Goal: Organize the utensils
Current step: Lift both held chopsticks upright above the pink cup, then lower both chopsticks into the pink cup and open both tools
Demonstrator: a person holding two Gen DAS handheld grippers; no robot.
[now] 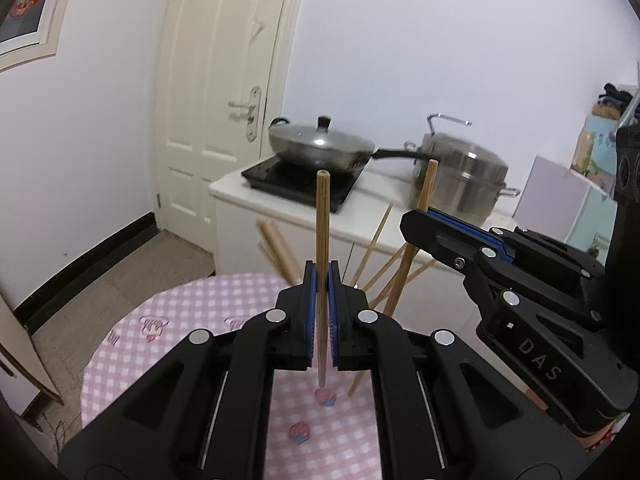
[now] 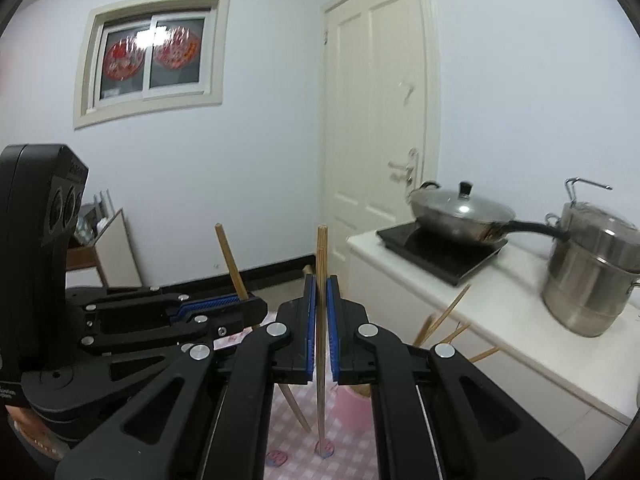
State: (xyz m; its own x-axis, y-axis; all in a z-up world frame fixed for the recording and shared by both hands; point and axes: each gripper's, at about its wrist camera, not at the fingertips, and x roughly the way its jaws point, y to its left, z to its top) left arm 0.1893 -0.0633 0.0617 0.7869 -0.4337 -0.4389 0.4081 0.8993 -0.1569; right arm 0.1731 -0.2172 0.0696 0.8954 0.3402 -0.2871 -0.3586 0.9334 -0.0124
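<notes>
Now we hold one chopstick upright in each clenched tool, left tool [image 1: 321, 312] and right tool [image 2: 320, 328]; holder [image 2: 352, 404] lies lower center, nearer the right.

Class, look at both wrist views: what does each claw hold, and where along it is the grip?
Each holds one upright chopstick near mid-length: left claw its chopstick, right claw its chopstick.

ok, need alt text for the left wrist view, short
The left gripper is shut on an upright light wooden chopstick above a round table with a pink checked cloth. To the right, the right gripper holds a second wooden chopstick, with more chopsticks fanned behind. A lidded steel wok and steel pot sit on a white counter.
</notes>
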